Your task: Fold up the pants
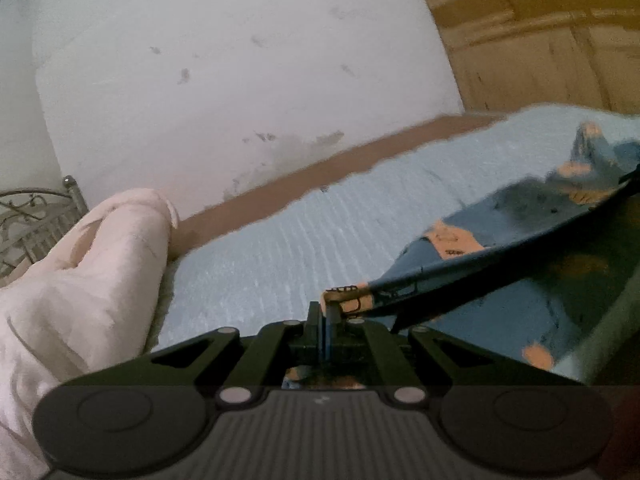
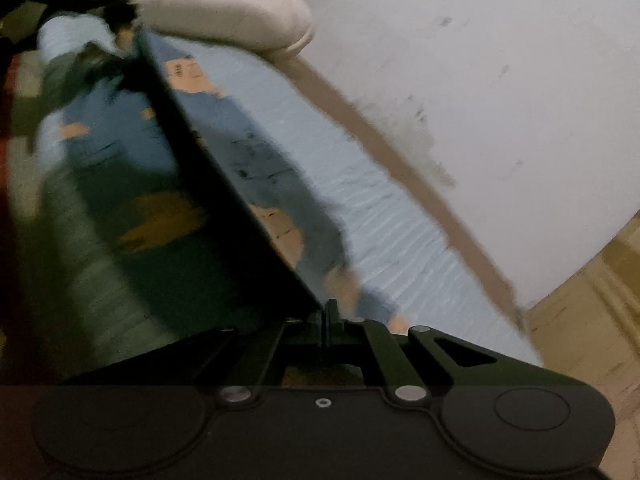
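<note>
The pants (image 1: 500, 220) are blue with orange patches and lie partly on a light blue bedsheet (image 1: 280, 252). My left gripper (image 1: 326, 320) is shut on an orange-trimmed corner of them. From that corner a taut edge of cloth runs up to the right. In the right wrist view, my right gripper (image 2: 326, 316) is shut on the other end of that edge. There the pants (image 2: 240, 148) hang under the dark stretched edge, which climbs to the upper left into a blurred dark shape. The cloth between the two grips is lifted off the bedsheet (image 2: 400, 240).
A white pillow (image 1: 100, 280) lies at the head of the bed, seen also as the pillow (image 2: 224, 8) in the right wrist view. A metal headboard (image 1: 36, 220) stands behind it. A stained white wall (image 1: 240, 60) runs along the bed's far side, and wooden doors (image 1: 540, 40) stand past the foot.
</note>
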A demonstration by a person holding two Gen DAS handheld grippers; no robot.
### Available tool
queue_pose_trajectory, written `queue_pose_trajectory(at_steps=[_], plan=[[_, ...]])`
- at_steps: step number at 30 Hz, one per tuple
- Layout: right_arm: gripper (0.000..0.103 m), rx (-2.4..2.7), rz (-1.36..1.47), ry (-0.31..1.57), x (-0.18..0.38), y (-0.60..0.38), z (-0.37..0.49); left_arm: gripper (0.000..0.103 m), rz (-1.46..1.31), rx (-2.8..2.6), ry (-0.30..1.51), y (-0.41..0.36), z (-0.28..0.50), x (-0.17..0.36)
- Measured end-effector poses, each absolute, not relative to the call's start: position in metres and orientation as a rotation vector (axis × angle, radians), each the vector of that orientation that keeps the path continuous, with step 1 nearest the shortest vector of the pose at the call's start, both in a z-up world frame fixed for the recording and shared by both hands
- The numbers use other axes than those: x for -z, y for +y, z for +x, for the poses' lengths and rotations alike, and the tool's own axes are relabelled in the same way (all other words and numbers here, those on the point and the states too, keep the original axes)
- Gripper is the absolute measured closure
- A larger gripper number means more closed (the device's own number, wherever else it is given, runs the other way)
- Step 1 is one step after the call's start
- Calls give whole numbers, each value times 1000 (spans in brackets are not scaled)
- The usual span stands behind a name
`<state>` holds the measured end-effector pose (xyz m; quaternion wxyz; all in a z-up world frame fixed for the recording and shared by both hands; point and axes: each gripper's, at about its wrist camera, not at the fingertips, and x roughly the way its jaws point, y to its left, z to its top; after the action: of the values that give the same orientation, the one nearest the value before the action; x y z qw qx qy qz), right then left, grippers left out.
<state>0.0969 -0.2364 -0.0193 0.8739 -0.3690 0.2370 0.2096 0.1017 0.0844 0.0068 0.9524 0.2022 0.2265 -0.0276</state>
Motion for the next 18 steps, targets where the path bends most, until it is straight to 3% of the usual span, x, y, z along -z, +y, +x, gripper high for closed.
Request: queue_pose_trajectory(at_steps=[4,13,18], plan=[[103,-421,-725,535,32,-233,95,103,407,77,495,83,95,10],[103,-427,-611,519,-7,-248,80,103,293,96,508,96,89,5],[103,-459,-611,591,15,-246,81,103,282,91,574,96,95,19]])
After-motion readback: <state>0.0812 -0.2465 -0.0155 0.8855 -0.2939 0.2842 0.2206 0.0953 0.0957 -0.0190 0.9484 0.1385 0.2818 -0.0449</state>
